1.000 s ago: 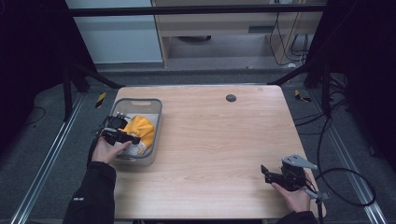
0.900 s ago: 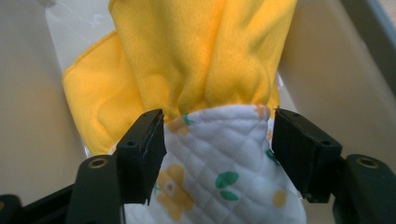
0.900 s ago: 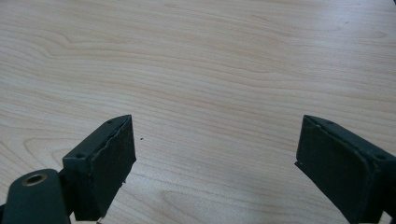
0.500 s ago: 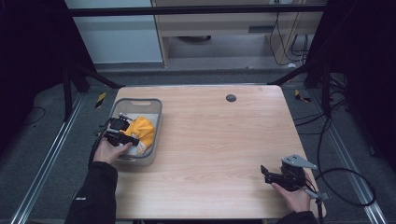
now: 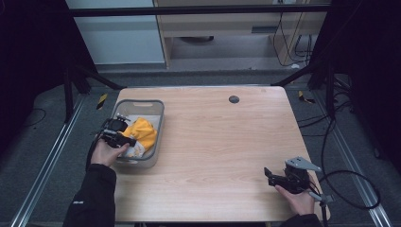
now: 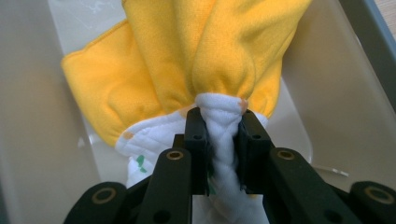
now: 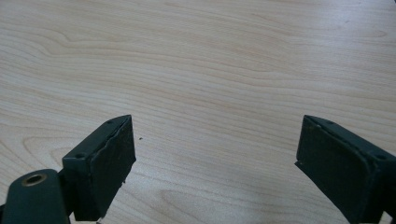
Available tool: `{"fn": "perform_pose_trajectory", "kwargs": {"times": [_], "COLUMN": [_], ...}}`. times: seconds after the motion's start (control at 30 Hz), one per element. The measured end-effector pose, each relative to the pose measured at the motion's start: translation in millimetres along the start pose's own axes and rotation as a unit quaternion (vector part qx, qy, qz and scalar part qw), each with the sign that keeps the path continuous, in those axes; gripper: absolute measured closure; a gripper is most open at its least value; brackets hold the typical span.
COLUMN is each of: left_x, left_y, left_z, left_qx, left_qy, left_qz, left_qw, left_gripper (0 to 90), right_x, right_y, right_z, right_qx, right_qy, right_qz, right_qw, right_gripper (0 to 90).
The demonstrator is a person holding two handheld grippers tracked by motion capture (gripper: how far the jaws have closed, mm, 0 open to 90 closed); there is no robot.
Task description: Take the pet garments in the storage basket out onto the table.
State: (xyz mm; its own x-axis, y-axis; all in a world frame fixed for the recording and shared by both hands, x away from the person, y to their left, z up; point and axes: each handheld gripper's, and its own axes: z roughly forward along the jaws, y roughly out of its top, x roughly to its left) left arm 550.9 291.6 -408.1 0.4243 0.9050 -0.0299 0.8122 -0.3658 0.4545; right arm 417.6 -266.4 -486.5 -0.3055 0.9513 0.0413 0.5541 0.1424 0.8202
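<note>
A yellow cloth with a white quilted underside [image 5: 141, 132] lies bunched in a grey plastic bin [image 5: 159, 111] at the table's left edge. My left gripper [image 5: 126, 140] reaches into the bin from the left and is shut on a white fold of that cloth [image 6: 223, 122], with yellow folds [image 6: 187, 56] rising above the jaws. My right gripper [image 5: 267, 174] rests low over the bare wood near the front right corner of the table. Its jaws stand wide open with nothing between them [image 7: 215, 158].
The wooden table [image 5: 227, 137] has a small dark round hole [image 5: 233, 99] near its back edge. A cable [image 5: 350, 189] trails off the right gripper past the table's right edge. Metal frame rails run along both sides.
The left gripper has shifted slightly towards the person with the cloth in its grip. The right gripper has stayed in place.
</note>
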Motion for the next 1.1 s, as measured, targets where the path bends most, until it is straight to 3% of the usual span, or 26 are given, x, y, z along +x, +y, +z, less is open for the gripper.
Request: {"fn": "perform_pose_trajectory", "kwargs": {"times": [1.1], "left_x": [-1.4], "left_y": [11.6], "left_z": [-74.3], "left_qx": [-0.059], "left_qy": [-0.013], "left_qz": [0.021], "left_qw": [0.9979], "left_gripper": [78.4], "right_x": [-0.4], "right_y": [0.3], "right_z": [-0.8], "right_qx": [-0.006], "right_qy": [-0.003], "right_qz": [-0.003], "right_qw": [1.0], "right_gripper": [11.3]}}
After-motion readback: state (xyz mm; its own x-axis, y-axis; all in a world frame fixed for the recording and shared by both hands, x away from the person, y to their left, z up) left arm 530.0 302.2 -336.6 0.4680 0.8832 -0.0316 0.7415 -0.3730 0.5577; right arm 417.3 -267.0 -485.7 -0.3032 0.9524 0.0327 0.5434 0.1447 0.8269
